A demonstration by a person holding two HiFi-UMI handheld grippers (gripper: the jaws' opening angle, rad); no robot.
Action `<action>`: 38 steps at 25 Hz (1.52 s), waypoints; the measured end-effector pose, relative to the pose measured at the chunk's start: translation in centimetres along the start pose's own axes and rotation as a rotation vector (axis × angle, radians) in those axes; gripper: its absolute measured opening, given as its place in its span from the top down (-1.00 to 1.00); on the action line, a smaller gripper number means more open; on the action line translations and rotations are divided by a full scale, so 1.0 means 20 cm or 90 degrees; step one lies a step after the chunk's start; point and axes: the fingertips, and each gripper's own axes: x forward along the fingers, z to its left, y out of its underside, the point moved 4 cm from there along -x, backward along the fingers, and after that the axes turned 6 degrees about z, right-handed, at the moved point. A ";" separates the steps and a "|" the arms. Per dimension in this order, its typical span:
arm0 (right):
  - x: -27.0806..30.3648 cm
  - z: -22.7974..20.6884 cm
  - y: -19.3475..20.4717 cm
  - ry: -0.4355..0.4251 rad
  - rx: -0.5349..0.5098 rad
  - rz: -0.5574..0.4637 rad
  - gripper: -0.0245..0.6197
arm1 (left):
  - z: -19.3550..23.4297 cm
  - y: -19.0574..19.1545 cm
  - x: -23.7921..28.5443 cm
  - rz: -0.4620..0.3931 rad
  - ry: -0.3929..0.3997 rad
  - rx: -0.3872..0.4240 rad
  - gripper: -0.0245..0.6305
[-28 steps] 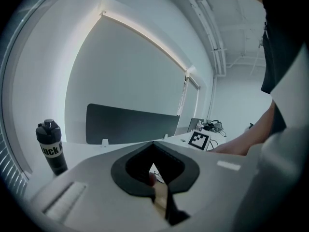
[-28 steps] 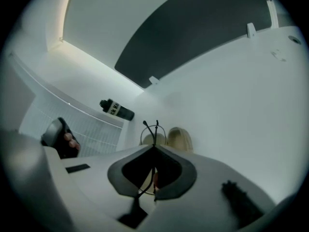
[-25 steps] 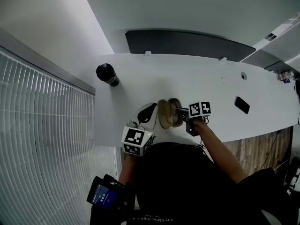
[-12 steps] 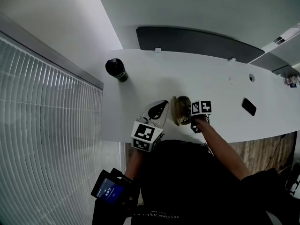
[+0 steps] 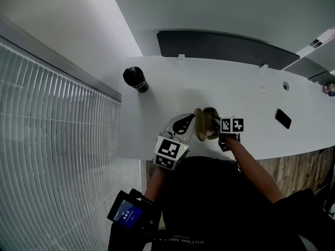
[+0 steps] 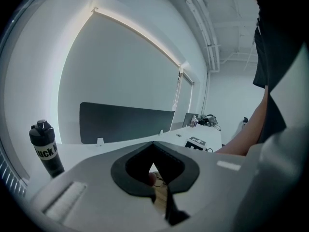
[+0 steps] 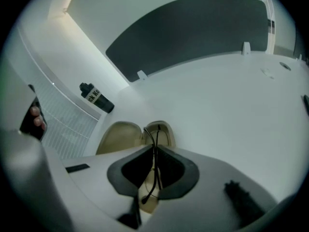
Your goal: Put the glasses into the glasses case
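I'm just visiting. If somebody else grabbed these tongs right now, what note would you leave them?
Right tongs: shut on the glasses, held just above the open glasses case.
Left tongs: closed, apparently pinching the case's rim to steady it.
Done: case lies open on the table; glasses are gripped.
Left: lower the glasses into the case and let go.
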 end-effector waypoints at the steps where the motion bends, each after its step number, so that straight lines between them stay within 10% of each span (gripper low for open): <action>1: -0.02 0.01 0.00 -0.006 -0.013 -0.016 0.87 | -0.01 0.01 0.00 0.004 0.001 0.001 0.90; 13: -0.45 0.21 -0.12 -0.097 -0.106 -0.260 0.70 | -0.07 0.01 0.04 0.021 0.011 0.026 0.90; 19: -0.91 0.40 -0.17 -0.100 -0.300 -0.438 0.70 | -0.11 -0.02 0.07 0.018 0.017 0.040 0.90; 28: -0.64 0.18 0.03 -0.011 -0.302 -0.330 0.73 | -0.07 0.16 0.09 0.049 -0.024 0.004 0.90; 33: -0.47 0.10 0.01 0.029 -0.317 -0.265 0.73 | 0.14 0.57 0.14 0.161 -0.122 -0.109 0.90; 38: -0.35 0.03 0.01 0.094 -0.322 -0.206 0.73 | 0.17 0.82 0.22 0.241 -0.101 -0.162 0.90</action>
